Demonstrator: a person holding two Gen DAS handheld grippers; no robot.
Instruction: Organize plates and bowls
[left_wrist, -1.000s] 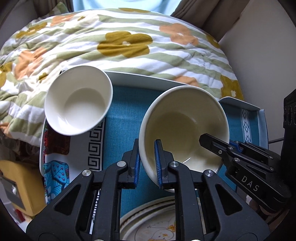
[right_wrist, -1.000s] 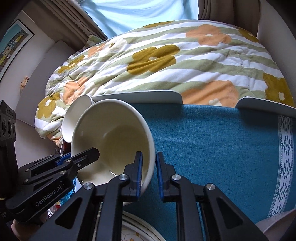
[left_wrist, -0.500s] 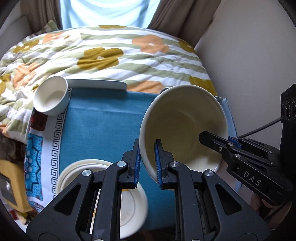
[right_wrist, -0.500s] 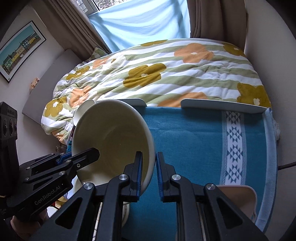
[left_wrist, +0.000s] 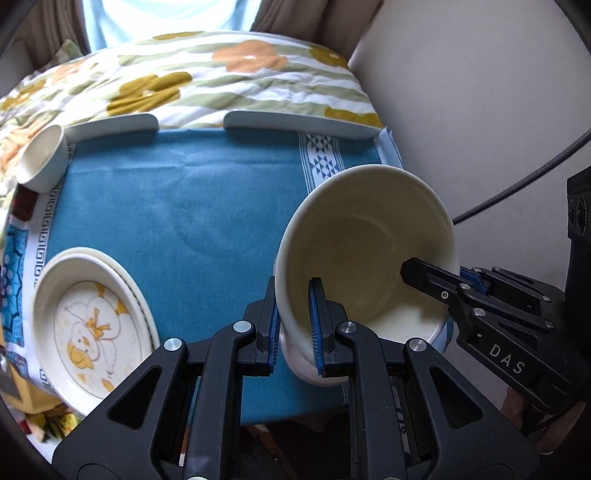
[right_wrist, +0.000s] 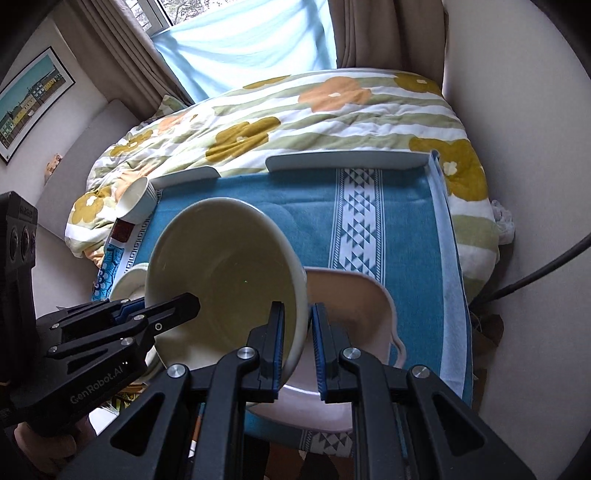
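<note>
We see the quilt (right_wrist: 332, 118) on the bed behind, its far end cut off by the curtain. In front of it the bench (left_wrist: 166, 206), under a blue cloth, carries everything else; its near edge is hidden behind our tools.

The cream bowl (left_wrist: 365, 251) hangs tilted above the right end of the bench, held by both tools at once. The left hand-held gripper (left_wrist: 293, 325) is clenched on the bowl's near left rim, one pad inside and one outside. The right hand-held gripper (right_wrist: 298, 347) is clenched on the opposite rim in the same way.

Just under the bowl sits a pinkish dish (right_wrist: 358, 302), mostly covered by it; whether they touch we cannot tell. In the left view only a pale sliver shows beneath the bowl.

At the bench's left end lies a stack of plates (left_wrist: 88, 325) with a duck print on top; how many, we cannot count. A small cup (left_wrist: 40, 158) stands at the far left corner, partly cut off.
</note>
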